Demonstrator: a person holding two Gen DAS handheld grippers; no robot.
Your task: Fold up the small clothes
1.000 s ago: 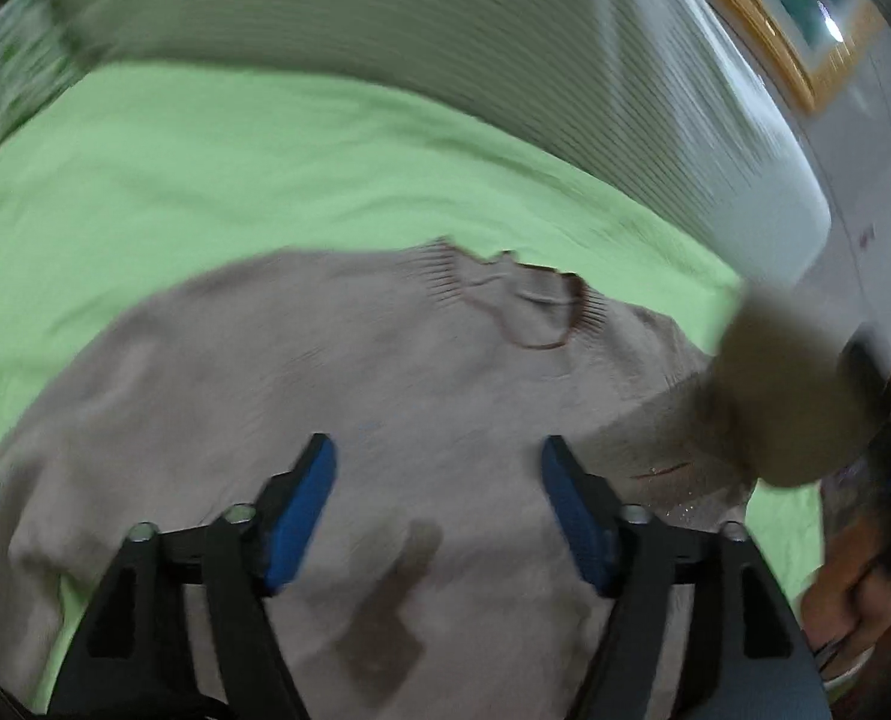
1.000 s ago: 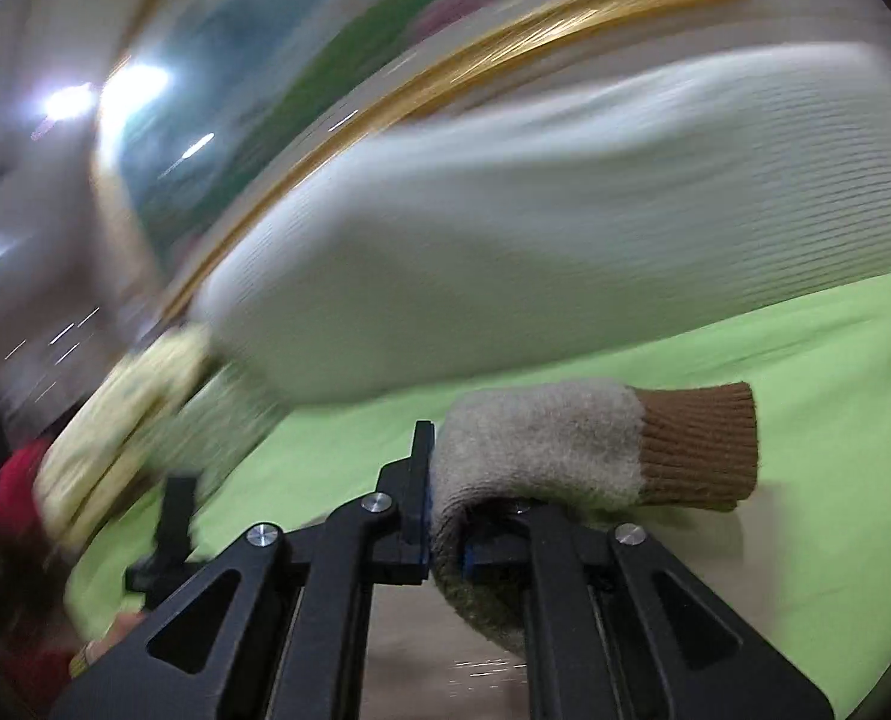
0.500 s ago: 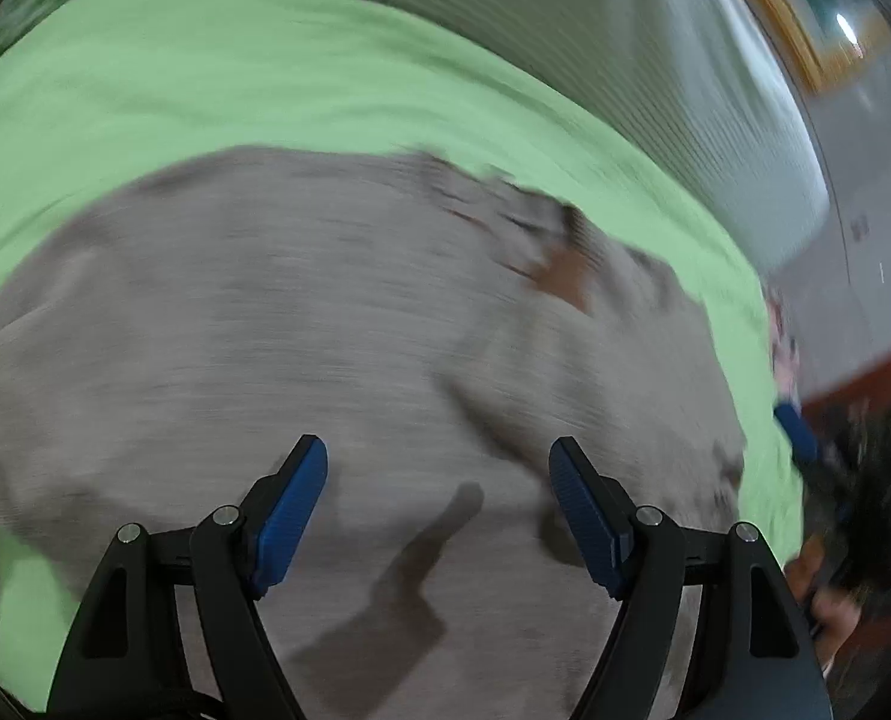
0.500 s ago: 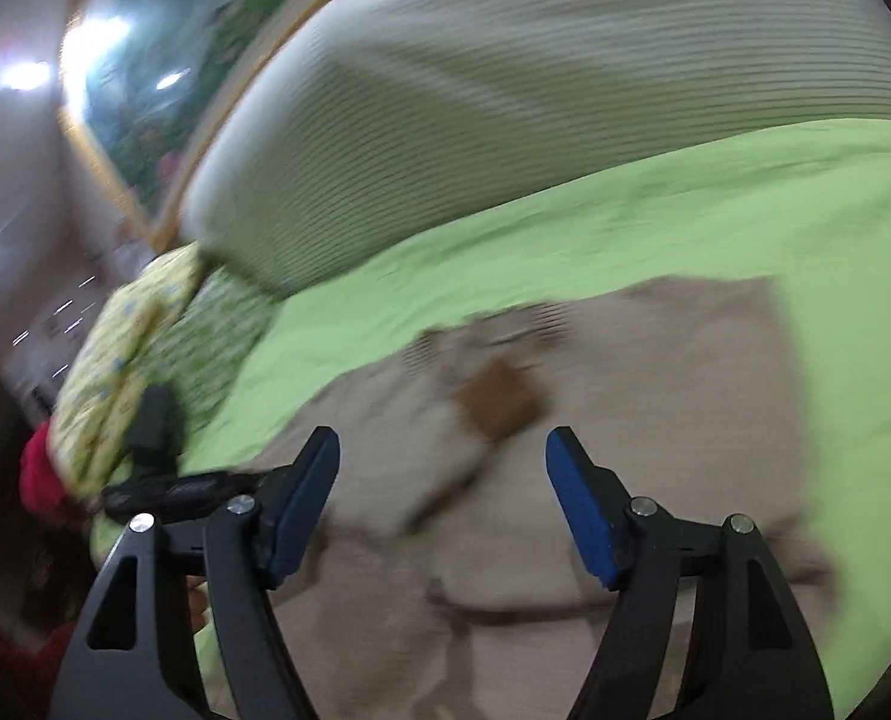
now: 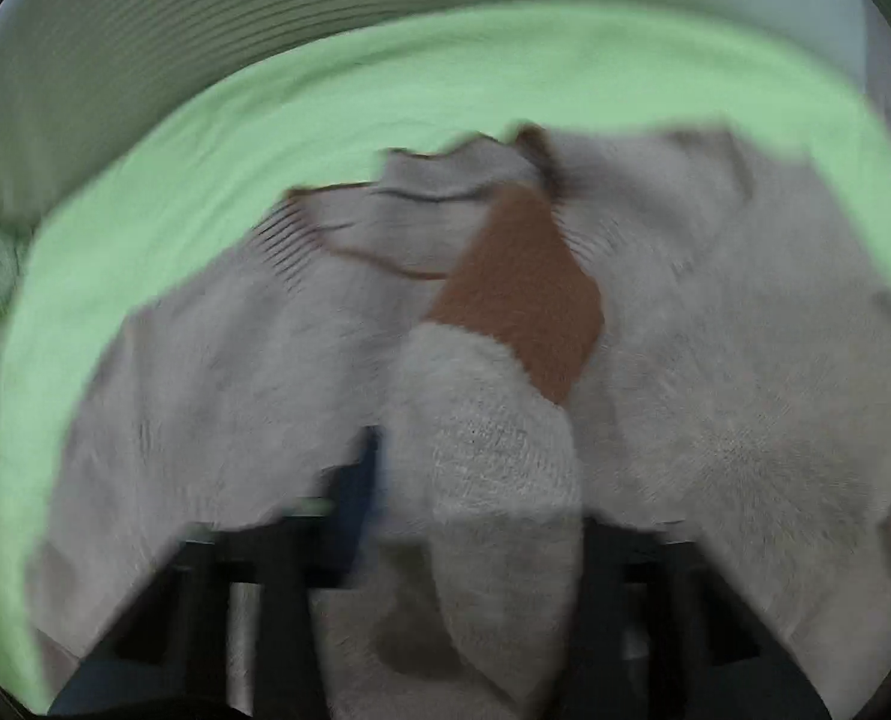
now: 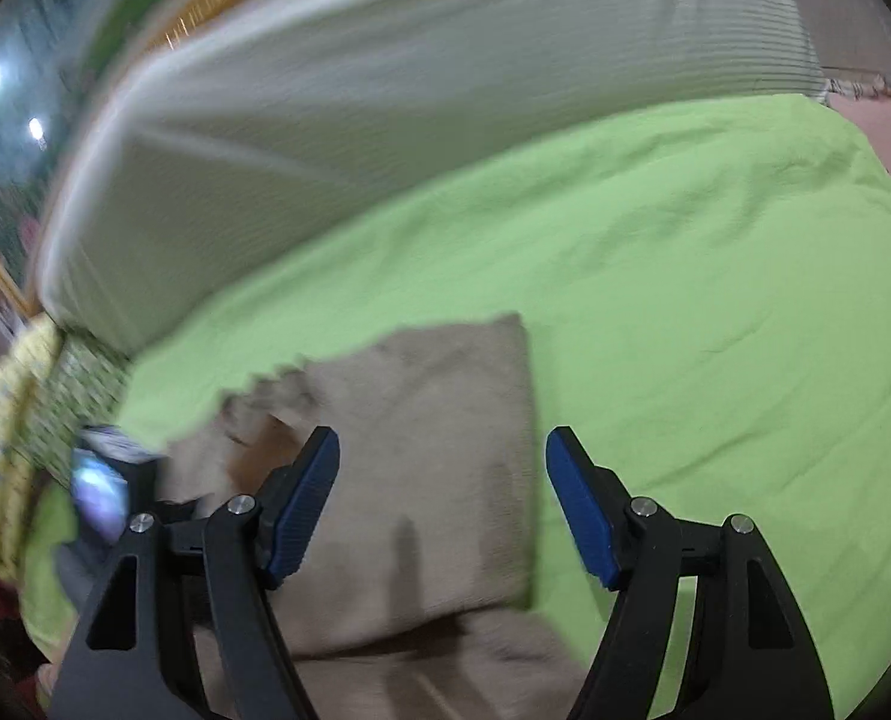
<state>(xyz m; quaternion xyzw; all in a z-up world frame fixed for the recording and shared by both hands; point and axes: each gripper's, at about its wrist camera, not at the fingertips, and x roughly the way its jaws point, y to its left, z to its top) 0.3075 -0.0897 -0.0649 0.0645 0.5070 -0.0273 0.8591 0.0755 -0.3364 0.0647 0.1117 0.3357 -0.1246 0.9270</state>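
Two hand-held grippers | left hand-held gripper (image 5: 469, 480) clamped on sweater sleeve (image 5: 493, 420) | right hand-held gripper (image 6: 442, 501) apart, empty | sweater (image 6: 421, 420) on bed sheet (image 6: 685, 300)

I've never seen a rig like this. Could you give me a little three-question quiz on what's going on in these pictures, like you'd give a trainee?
1. True or false: the right gripper has its jaws apart with nothing between them.
2. What does the left gripper hold? A) the sweater's sleeve B) the pillow C) the green sheet
3. Fill in: the sleeve's cuff is ____ in colour.

Key: 1 true; 2 A; 3 brown.
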